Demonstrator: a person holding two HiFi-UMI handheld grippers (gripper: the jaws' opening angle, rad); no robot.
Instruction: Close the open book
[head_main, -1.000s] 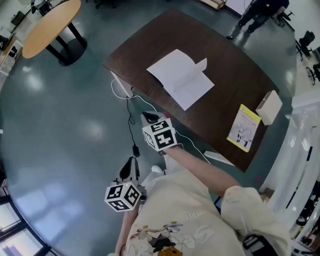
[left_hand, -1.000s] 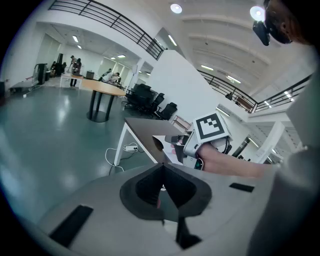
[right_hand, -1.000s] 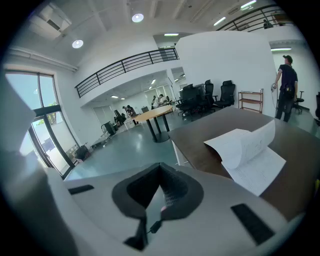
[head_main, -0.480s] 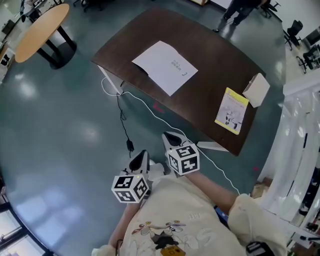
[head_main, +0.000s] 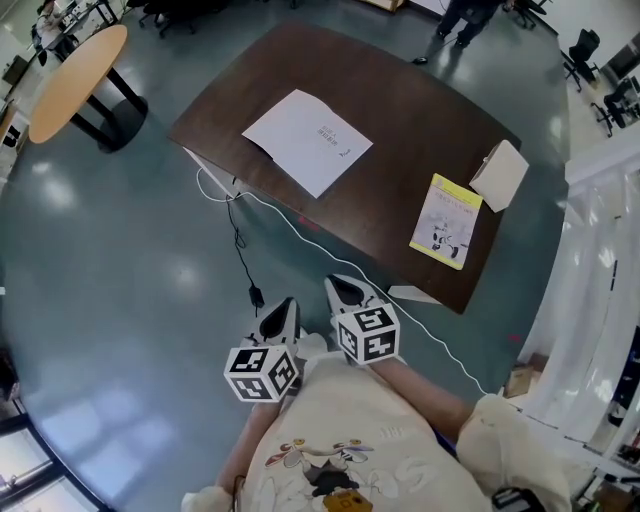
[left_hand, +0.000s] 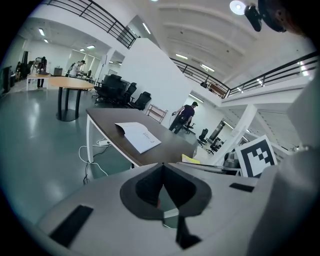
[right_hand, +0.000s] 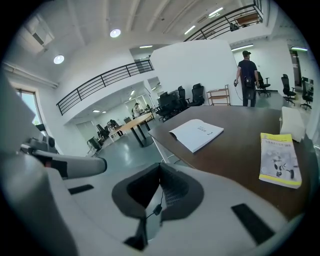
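Observation:
The white book (head_main: 305, 140) lies shut and flat on the dark brown table (head_main: 400, 110), cover up, near the table's left end. It also shows in the left gripper view as the book (left_hand: 139, 136) and in the right gripper view as the book (right_hand: 196, 133). Both grippers hang over the floor close to the person's body, well short of the table. The left gripper (head_main: 278, 318) is shut with nothing in it, its jaws meeting at the left gripper (left_hand: 162, 166). Beside it the right gripper (head_main: 345, 290) is shut and empty too, seen as the right gripper (right_hand: 160, 165).
A yellow booklet (head_main: 444, 220) and a white box (head_main: 499, 174) lie at the table's right end. A white cable (head_main: 240, 250) trails off the table's edge over the grey floor. A round wooden table (head_main: 75, 65) stands far left. A person (head_main: 465, 15) stands beyond the table.
The book, open with a leaf raised a second ago, now lies shut. The right gripper has drawn back from the table's edge towards the body; the left has come up beside it.

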